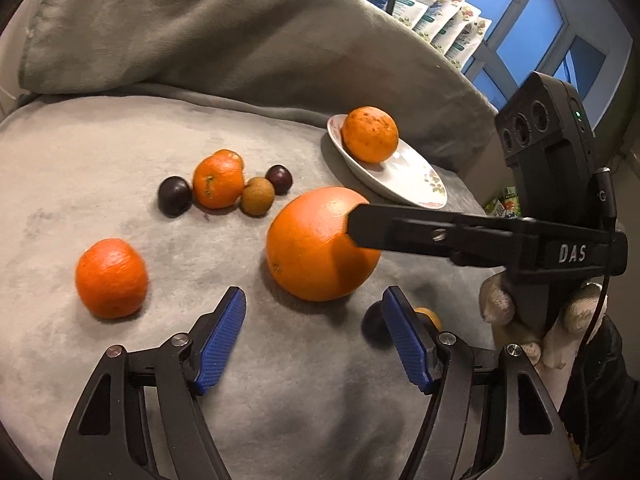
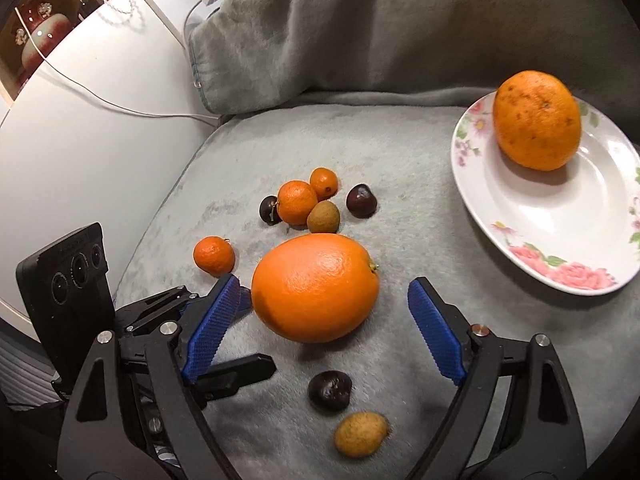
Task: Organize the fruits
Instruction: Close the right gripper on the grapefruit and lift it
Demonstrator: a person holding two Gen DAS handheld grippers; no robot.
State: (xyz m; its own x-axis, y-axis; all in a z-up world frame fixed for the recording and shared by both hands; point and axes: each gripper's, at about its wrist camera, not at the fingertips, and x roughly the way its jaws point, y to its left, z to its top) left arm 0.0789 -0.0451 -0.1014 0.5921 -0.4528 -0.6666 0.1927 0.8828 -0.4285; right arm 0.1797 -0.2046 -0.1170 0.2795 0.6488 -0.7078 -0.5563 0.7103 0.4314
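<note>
A large orange (image 1: 320, 246) (image 2: 316, 288) lies on the grey blanket. My right gripper (image 2: 320, 312) is open, its blue pads either side of the orange's near half, not touching. In the left wrist view one of its fingers (image 1: 400, 230) lies across the orange. My left gripper (image 1: 316, 316) is open and empty, just short of the orange. A speckled orange (image 1: 370, 140) (image 2: 536, 120) sits on a white flowered plate (image 1: 404, 176) (image 2: 560, 216). A tangerine (image 1: 110, 278) (image 2: 214, 255) lies to the left.
A cluster of small fruit lies beyond the orange: two tangerines (image 2: 297, 202), a brown longan (image 2: 323, 217), two dark cherries (image 2: 361, 200). Another cherry (image 2: 330, 391) and longan (image 2: 360, 434) lie under my right gripper. A grey cushion (image 1: 200, 28) stands behind.
</note>
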